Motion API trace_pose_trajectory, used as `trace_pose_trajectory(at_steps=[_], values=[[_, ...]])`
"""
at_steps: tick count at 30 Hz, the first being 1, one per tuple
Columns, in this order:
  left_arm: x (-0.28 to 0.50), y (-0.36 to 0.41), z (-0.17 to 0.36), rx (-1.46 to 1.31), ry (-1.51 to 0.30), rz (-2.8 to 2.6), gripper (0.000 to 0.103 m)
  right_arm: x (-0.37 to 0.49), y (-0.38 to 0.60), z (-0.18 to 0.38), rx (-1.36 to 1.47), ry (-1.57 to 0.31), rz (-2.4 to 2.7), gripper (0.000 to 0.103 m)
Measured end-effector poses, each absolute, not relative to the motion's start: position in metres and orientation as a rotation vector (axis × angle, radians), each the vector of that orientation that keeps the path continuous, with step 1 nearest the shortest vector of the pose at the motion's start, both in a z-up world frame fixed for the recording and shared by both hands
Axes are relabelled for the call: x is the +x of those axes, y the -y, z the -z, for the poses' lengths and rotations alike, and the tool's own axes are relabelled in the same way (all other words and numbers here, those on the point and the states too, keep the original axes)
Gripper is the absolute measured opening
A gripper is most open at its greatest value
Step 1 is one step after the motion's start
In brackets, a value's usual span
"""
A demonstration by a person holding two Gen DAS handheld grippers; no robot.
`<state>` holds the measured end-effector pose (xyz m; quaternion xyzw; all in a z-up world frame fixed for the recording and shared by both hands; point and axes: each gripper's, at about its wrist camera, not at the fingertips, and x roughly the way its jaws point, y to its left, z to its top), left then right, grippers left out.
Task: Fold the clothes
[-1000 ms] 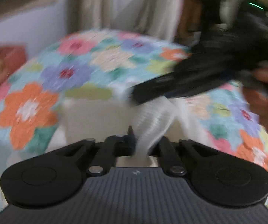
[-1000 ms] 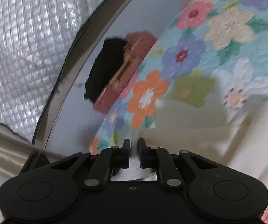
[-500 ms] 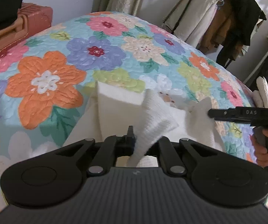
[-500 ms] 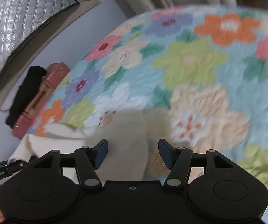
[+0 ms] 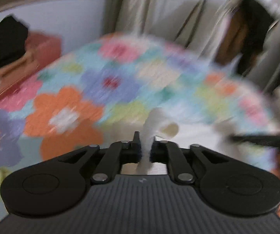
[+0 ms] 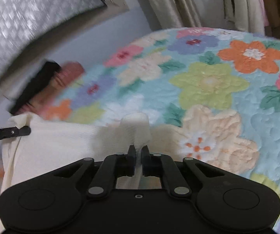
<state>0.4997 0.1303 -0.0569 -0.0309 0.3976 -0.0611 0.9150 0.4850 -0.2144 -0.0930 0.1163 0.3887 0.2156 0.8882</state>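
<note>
Cream knit garment lies on the floral bed quilt, stretched sideways between both tongs: left tongs pinched on one bunched edge, right tongs pinched on another, so neither hand is nearer.

You can see a bed cover with big flowers in orange, green, pink and purple. Beside the bed sits a red suitcase with something black on top. Pale curtains hang behind. A shiny silver sheet covers the window.
</note>
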Motion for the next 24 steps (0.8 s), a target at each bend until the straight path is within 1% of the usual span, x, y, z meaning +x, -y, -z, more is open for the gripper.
trace_pose_trajectory(at_steps=[1, 2, 3, 4, 5, 6, 7, 8, 10, 12, 14, 16, 19, 24], values=[[0.506, -0.130, 0.069, -0.003, -0.849, 0.060, 0.013, 0.482, 0.214, 0.091, 0.237, -0.807, -0.447, 0.025], [0.508, -0.132, 0.076, 0.025, -0.868, 0.030, 0.013, 0.478, 0.213, 0.089, 0.232, -0.807, -0.446, 0.029], [0.505, -0.137, 0.076, 0.004, -0.871, 0.034, 0.014, 0.475, 0.212, 0.087, 0.227, -0.807, -0.445, 0.029], [0.502, -0.143, 0.076, -0.024, -0.872, 0.041, 0.016, 0.472, 0.212, 0.085, 0.222, -0.807, -0.443, 0.035], [0.497, -0.148, 0.073, -0.059, -0.865, 0.059, 0.027, 0.469, 0.211, 0.083, 0.217, -0.806, -0.442, 0.042], [0.491, -0.154, 0.069, -0.096, -0.857, 0.078, 0.043, 0.465, 0.210, 0.081, 0.212, -0.806, -0.441, 0.045], [0.485, -0.158, 0.064, -0.117, -0.850, 0.086, 0.050, 0.462, 0.210, 0.078, 0.207, -0.806, -0.440, 0.047], [0.477, -0.160, 0.060, -0.127, -0.845, 0.102, 0.053, 0.459, 0.209, 0.076, 0.202, -0.806, -0.438, 0.048], [0.462, -0.162, 0.053, -0.139, -0.841, 0.136, 0.054, 0.452, 0.208, 0.072, 0.192, -0.805, -0.436, 0.050], [0.444, -0.159, 0.049, -0.144, -0.852, 0.186, 0.065, 0.444, 0.206, 0.068, 0.181, -0.810, -0.443, 0.050], [0.425, -0.153, 0.046, -0.118, -0.874, 0.204, 0.072, 0.426, 0.201, 0.065, 0.141, -0.836, -0.496, 0.051], [0.404, -0.142, 0.047, -0.036, -0.874, 0.172, 0.072, 0.407, 0.192, 0.065, 0.074, -0.853, -0.557, 0.051], [0.380, -0.126, 0.057, 0.088, -0.911, 0.144, 0.074, 0.378, 0.179, 0.069, -0.021, -0.885, -0.594, 0.058], [0.352, -0.114, 0.086, 0.327, -0.989, -0.064, 0.074, 0.340, 0.175, 0.086, -0.171, -0.958, -0.551, 0.058]])
